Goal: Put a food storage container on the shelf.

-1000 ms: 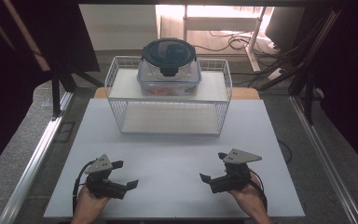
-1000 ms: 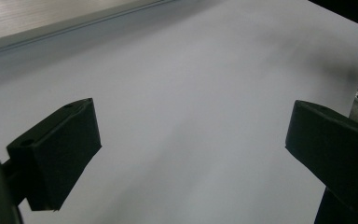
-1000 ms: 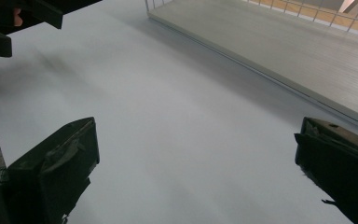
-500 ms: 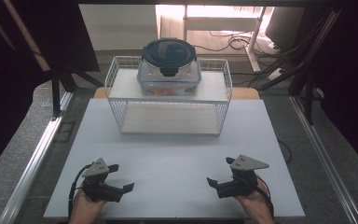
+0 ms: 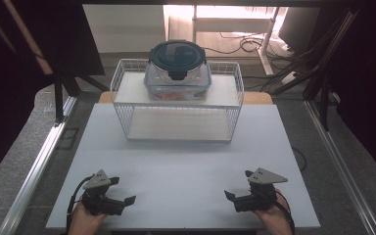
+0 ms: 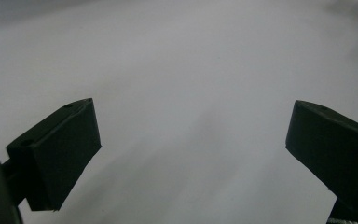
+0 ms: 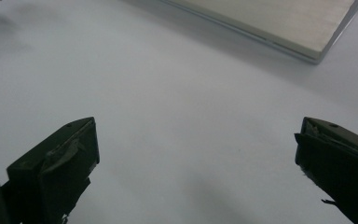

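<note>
On the white board (image 5: 186, 166): two grippers, one wire basket and one lidded container, nothing else standing on it.

Left gripper (image 5: 125, 202) near the front left corner of the board, held from below by one hand (image 5: 84, 221), jaws spread wide and empty, pointing toward the middle of the front edge. In the left gripper view (image 6: 191, 154), only bare white surface between the two black jaws, nothing gripped.

Right gripper (image 5: 232, 198) near the front right corner, held by the other hand (image 5: 273, 219), jaws also released and empty, pointing inward toward the left gripper. In the right gripper view (image 7: 196, 163), again plain white board between the jaws, with one pale flat panel (image 7: 279, 23) lying farther off at the top.

One grey three-cornered plate on top of each gripper, so two in total.

Wire basket (image 5: 127, 120), white, at the far edge of the board, about centred between the left and right edges, well apart from both grippers. Inside its upper level, one clear container (image 5: 176, 85) with one dark round lid (image 5: 177, 55), closed, with something orange-red faintly visible through the wall, not clear what exactly.
</note>
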The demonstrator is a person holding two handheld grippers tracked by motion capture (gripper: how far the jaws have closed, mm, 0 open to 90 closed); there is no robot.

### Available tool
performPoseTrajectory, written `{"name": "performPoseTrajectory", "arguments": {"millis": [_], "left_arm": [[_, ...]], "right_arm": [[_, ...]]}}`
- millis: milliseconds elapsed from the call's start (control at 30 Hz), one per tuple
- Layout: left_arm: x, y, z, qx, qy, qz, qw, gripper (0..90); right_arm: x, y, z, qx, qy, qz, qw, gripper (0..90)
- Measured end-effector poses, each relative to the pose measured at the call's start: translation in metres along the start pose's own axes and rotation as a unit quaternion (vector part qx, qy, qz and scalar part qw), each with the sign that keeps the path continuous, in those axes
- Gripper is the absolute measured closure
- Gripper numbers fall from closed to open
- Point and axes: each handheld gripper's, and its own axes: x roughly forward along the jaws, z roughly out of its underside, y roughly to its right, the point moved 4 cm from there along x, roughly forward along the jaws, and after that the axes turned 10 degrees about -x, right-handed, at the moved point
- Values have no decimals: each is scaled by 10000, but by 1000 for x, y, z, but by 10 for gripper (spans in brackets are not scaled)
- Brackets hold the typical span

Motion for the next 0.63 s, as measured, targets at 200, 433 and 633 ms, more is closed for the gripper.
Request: {"name": "performPoseTrajectory", "arguments": {"millis": [200,433,633], "left_arm": [[-1,-5,5,-81,-59,-37,9999,27],[3,-7,9,-101,-249,-83,9996,27],[5,-6,8,-108,-288,-37,9995,31]], "right_arm": [[3,1,11,15,-207,-9,9998,0],[8,-2,19,-30,-460,-46,9989,0],[11,-3,21,-116,-582,3,9982,0]]}}
